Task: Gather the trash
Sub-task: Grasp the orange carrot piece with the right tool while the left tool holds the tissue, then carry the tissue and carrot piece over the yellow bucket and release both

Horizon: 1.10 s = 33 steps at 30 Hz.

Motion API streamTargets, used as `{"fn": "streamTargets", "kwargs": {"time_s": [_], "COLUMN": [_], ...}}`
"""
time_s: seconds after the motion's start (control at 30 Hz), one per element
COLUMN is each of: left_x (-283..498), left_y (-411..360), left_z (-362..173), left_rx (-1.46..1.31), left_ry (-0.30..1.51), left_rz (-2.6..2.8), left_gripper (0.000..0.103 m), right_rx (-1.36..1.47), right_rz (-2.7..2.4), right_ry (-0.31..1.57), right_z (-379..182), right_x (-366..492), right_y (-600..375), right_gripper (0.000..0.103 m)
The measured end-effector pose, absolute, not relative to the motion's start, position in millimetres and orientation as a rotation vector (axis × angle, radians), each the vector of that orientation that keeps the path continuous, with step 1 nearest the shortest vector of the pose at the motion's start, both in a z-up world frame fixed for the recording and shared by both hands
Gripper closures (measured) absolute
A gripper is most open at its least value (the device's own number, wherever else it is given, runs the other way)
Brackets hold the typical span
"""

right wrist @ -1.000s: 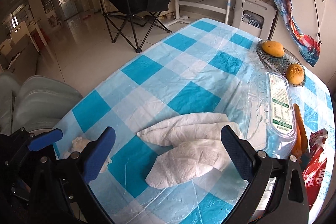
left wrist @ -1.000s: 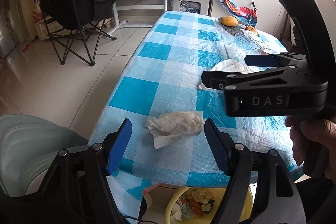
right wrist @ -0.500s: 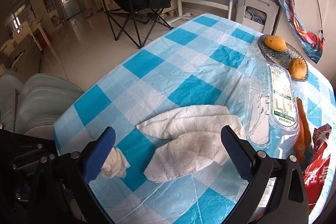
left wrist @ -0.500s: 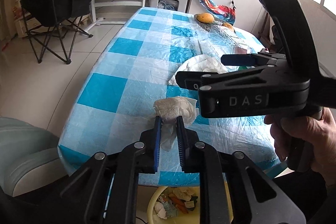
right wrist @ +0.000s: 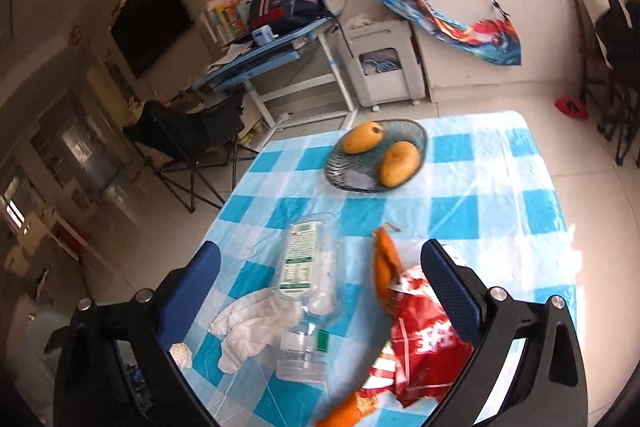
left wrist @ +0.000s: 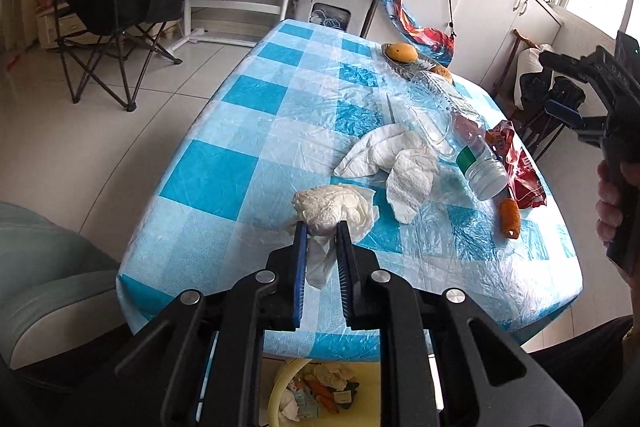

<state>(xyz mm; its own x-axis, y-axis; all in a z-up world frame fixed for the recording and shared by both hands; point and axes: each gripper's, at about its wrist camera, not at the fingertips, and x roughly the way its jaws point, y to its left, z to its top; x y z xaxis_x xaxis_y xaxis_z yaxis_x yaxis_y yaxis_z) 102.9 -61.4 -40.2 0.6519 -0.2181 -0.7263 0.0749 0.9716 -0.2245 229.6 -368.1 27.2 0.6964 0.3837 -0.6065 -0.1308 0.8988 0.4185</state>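
Since a second ago, the left gripper has gone from straddling the tissue wad with jaws wide apart to clamping it and lifting it off the table. The right gripper has swung away from the white napkins and now sits high at the right edge of the left view, its jaws wide apart and holding nothing.

In the left view the wad sits at centre frame, pinched by its lower part between the blue pads; a loose tail of paper hangs down between them. At the bottom centre, under the table edge, the yellow bin shows with scraps already in it.

Left on the table, right of centre in the left view: the napkins, a clear bottle on its side, a red wrapper and an orange peel. The mango dish, in the upper middle of the right view, looks like no trash.

The step in hand seems to be carrying the wad back and down to the bin. The grip is on soft, loose paper, so a quick swing could let it tear or slide out short of the bin, which is half hidden under the table. The hanging tail could also snag on the table edge. On the next pick, the open right gripper could knock the bottle, which would roll.
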Motion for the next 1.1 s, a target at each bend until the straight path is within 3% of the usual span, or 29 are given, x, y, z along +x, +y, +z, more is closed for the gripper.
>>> {"fn": "streamTargets", "kwargs": {"time_s": [0.2, 0.27, 0.3, 0.33, 0.67, 0.8, 1.1], "left_x": [104, 105, 104, 104, 102, 103, 96], "left_y": [-62, -64, -65, -67, -67, -66, -69], "left_z": [-39, -41, -41, -42, -43, -44, -36], "left_rx": [-0.184, -0.186, -0.184, -0.179, -0.190, -0.200, -0.198], "left_ry": [0.843, 0.847, 0.848, 0.848, 0.855, 0.865, 0.827], "left_rz": [-0.170, -0.173, -0.176, -0.179, -0.184, -0.185, -0.223], "left_gripper": [0.089, 0.089, 0.089, 0.089, 0.089, 0.089, 0.089], "right_rx": [0.216, 0.261, 0.287, 0.289, 0.089, 0.095, 0.307], "right_rz": [0.296, 0.306, 0.311, 0.314, 0.247, 0.242, 0.321], "right_ry": [0.868, 0.942, 0.982, 1.013, 1.028, 1.019, 0.963], "right_z": [10, -15, -28, -37, -61, -62, -45], "right_x": [177, 169, 168, 168, 169, 167, 143], "right_y": [-353, -350, -347, -342, -308, -318, -338], "right_gripper": [0.007, 0.017, 0.030, 0.036, 0.050, 0.080, 0.080]}}
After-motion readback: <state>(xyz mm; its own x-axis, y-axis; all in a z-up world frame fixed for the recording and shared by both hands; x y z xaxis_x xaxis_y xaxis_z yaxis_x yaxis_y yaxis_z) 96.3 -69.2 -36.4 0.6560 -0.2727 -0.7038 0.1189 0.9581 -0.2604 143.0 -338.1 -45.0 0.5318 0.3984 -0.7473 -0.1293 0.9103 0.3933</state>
